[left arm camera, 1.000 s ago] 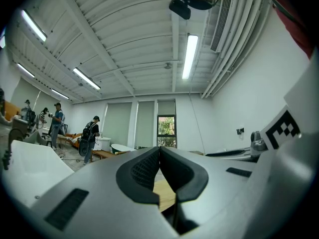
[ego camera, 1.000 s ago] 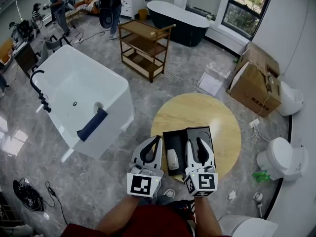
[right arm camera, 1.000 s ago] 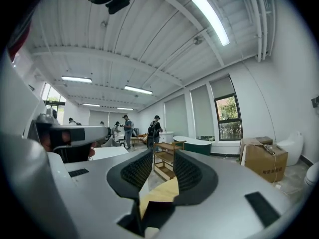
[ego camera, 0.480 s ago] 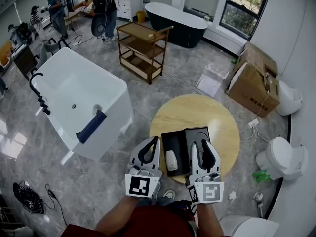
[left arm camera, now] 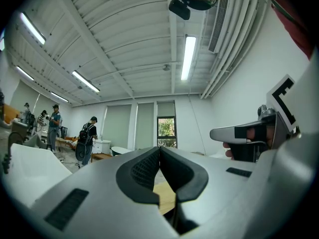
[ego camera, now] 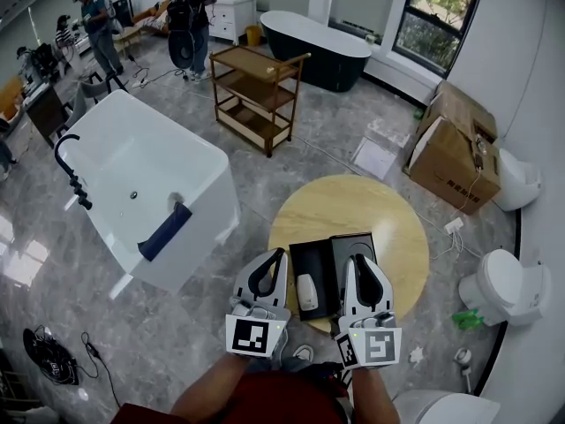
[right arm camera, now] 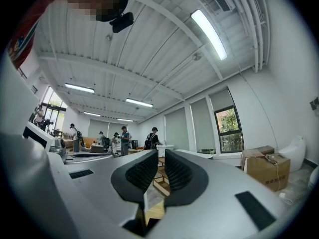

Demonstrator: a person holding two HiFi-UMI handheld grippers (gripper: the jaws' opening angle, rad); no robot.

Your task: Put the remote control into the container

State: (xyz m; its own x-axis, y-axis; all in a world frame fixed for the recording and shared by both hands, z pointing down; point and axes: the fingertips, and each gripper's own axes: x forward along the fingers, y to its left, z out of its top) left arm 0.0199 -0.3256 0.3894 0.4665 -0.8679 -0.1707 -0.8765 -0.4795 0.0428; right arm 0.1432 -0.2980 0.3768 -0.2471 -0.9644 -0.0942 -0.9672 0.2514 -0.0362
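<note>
Left gripper [left arm camera: 159, 149]: jaws closed, tips meeting, nothing held.
Right gripper [right arm camera: 160, 154]: jaws narrowly apart, just been closing, nothing between them.
Remote control [ego camera: 307, 291]: white, lying inside the container [ego camera: 301, 253], between both grippers.
Table [ego camera: 353, 203]: round, wooden, carries the container.

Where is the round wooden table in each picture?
Head view: the round wooden table sits just right of centre, in the lower half.
Left gripper view: only a tan sliver of it, low in the middle.
Right gripper view: a tan sliver, low in the middle.
Shared landmark: the window showing green trees.
</note>
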